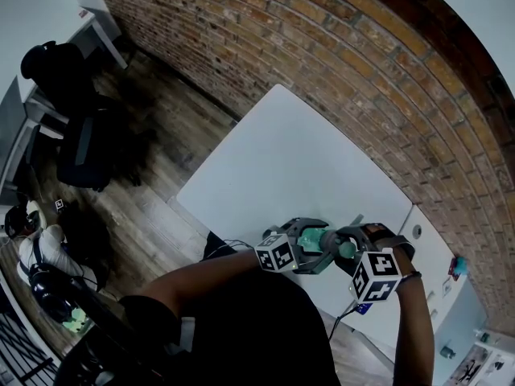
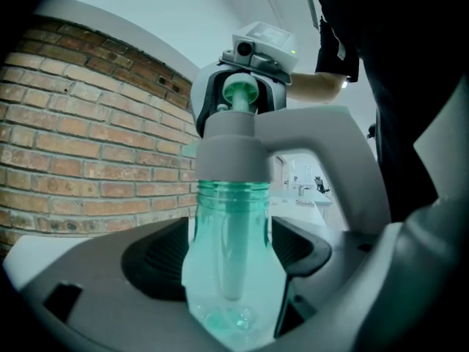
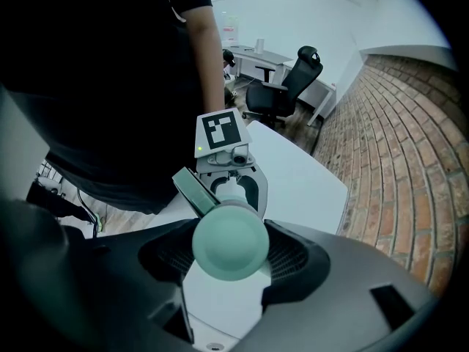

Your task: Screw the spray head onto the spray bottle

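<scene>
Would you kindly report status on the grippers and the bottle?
Left gripper shut on spray bottle. Right gripper shut on spray head, head on the bottle's neck. Nothing in the way.

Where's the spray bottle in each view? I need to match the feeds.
Head view: lower centre, teal spray bottle.
Left gripper view: centre, spray bottle clamped in the left gripper.
Right gripper view: hidden behind the spray head that the right gripper grips.
Shared landmark: the brick wall.

A white table (image 1: 290, 159) stands by a brick wall (image 1: 322, 47) (wooden floor (image 1: 169, 127)).
</scene>
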The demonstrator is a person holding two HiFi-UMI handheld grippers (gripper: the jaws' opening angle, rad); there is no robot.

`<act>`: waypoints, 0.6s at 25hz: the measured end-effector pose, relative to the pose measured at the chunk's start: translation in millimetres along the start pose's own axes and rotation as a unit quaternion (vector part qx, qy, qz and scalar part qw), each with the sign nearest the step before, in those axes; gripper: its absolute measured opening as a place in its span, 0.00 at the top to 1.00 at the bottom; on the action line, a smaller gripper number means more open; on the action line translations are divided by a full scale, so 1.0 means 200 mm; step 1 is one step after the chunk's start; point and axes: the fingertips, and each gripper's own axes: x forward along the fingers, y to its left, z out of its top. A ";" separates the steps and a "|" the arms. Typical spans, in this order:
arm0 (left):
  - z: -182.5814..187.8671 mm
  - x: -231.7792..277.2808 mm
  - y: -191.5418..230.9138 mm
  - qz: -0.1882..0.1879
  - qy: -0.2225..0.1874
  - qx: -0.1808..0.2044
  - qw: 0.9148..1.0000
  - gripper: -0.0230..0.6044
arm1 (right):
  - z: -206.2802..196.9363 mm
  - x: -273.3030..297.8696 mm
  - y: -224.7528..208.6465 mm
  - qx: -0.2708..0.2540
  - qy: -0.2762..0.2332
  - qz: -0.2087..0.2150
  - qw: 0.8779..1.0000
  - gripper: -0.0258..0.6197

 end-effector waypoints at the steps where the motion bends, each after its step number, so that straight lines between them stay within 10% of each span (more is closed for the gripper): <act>1: 0.00 0.00 0.00 0.000 -0.001 0.000 1.000 0.43 | 0.00 0.00 0.00 -0.001 -0.002 -0.001 1.000 0.56; 15: 0.00 -0.01 0.01 -0.004 -0.001 -0.005 1.000 0.43 | 0.02 -0.11 -0.03 -0.004 -0.023 -0.007 1.000 0.56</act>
